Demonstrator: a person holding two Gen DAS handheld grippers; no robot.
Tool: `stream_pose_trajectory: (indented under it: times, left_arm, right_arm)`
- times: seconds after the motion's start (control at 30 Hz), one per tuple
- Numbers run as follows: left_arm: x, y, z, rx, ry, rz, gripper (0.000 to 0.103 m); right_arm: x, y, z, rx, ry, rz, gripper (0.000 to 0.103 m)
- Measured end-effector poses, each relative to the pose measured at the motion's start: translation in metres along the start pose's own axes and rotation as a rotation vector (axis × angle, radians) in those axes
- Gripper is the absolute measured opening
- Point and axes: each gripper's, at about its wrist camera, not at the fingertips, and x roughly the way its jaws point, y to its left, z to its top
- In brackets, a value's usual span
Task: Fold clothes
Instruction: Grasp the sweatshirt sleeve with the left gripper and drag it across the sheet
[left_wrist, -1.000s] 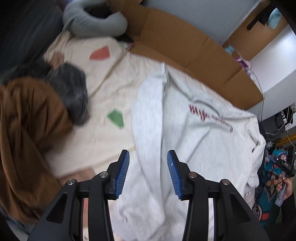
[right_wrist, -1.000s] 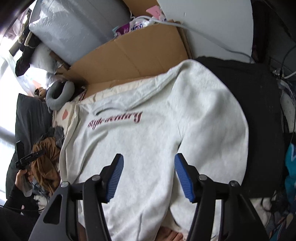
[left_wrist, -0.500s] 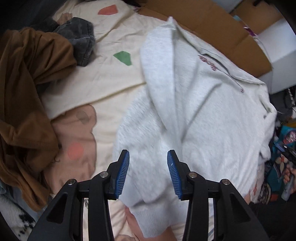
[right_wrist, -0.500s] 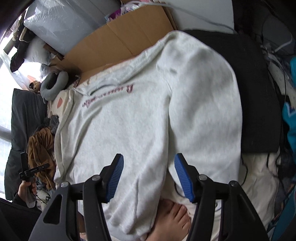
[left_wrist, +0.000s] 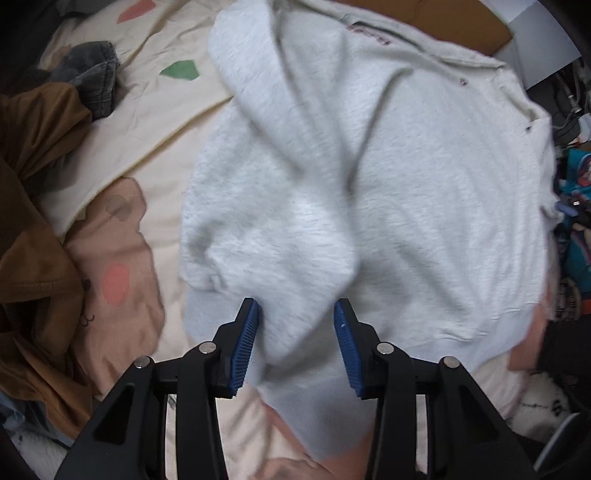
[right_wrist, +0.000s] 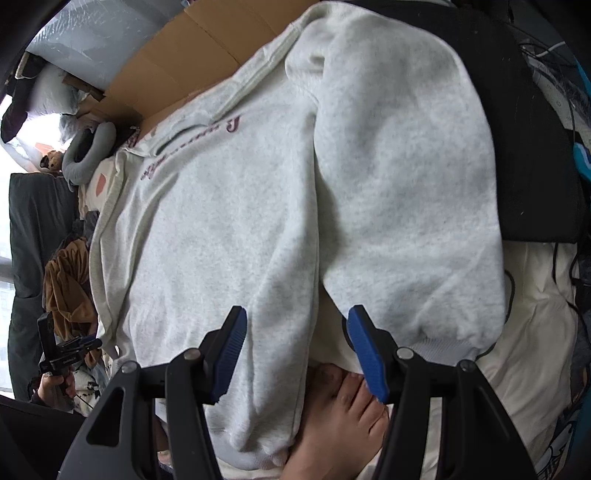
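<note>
A light grey sweatshirt (left_wrist: 406, 184) with dark red lettering lies spread face up on a cream bedsheet (left_wrist: 155, 110). Its left sleeve (left_wrist: 295, 258) lies folded across the body. My left gripper (left_wrist: 295, 343) is open, its blue pads on either side of that sleeve's cuff end. In the right wrist view the sweatshirt (right_wrist: 221, 221) fills the middle, its right sleeve (right_wrist: 406, 184) lying beside the body. My right gripper (right_wrist: 295, 347) is open above the hem, between body and sleeve, holding nothing.
A brown garment (left_wrist: 33, 221) and a dark grey one (left_wrist: 88, 77) lie heaped at the left. Flattened cardboard (right_wrist: 192, 55) lines the far side. A black cushion (right_wrist: 532, 147) lies right of the sweatshirt. A bare foot (right_wrist: 343, 417) rests at the hem.
Both grippers have drawn back toward the sweatshirt's hem. The left gripper now has the sleeve's cuff end between its open pads. The right gripper now hangs over the hem and the foot.
</note>
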Motion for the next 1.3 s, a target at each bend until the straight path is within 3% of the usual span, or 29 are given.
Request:
stream_pose_trajectory:
  times: [0.13, 0.17, 0.2, 0.3, 0.67, 1.03, 1.3]
  left_arm:
    - [-0.006, 0.01, -0.001, 0.001, -0.042, 0.042, 0.041]
    - [-0.009, 0.011, -0.001, 0.007, -0.055, 0.049, 0.035]
    - [-0.013, 0.013, 0.0, 0.009, -0.063, 0.046, 0.018]
    - [-0.027, 0.019, 0.008, 0.011, -0.095, 0.052, 0.01]
    - [-0.108, 0.054, 0.049, 0.022, -0.183, 0.077, 0.008]
    - [-0.208, 0.116, 0.106, 0.023, -0.213, 0.208, 0.007]
    - [-0.242, 0.162, 0.145, -0.006, -0.188, 0.312, 0.006]
  right_arm:
    - [0.007, 0.003, 0.001, -0.01, 0.011, -0.001, 0.056]
    - [0.008, 0.005, 0.001, -0.016, 0.01, 0.001, 0.056]
    - [0.008, 0.005, 0.001, -0.017, 0.011, 0.003, 0.056]
    - [0.011, 0.004, 0.002, -0.009, 0.02, 0.011, 0.056]
    - [0.02, -0.007, 0.001, 0.021, 0.045, 0.012, 0.056]
    - [0.035, -0.007, 0.003, 0.015, 0.072, 0.007, 0.056]
    - [0.039, -0.007, 0.004, 0.004, 0.08, 0.0, 0.056]
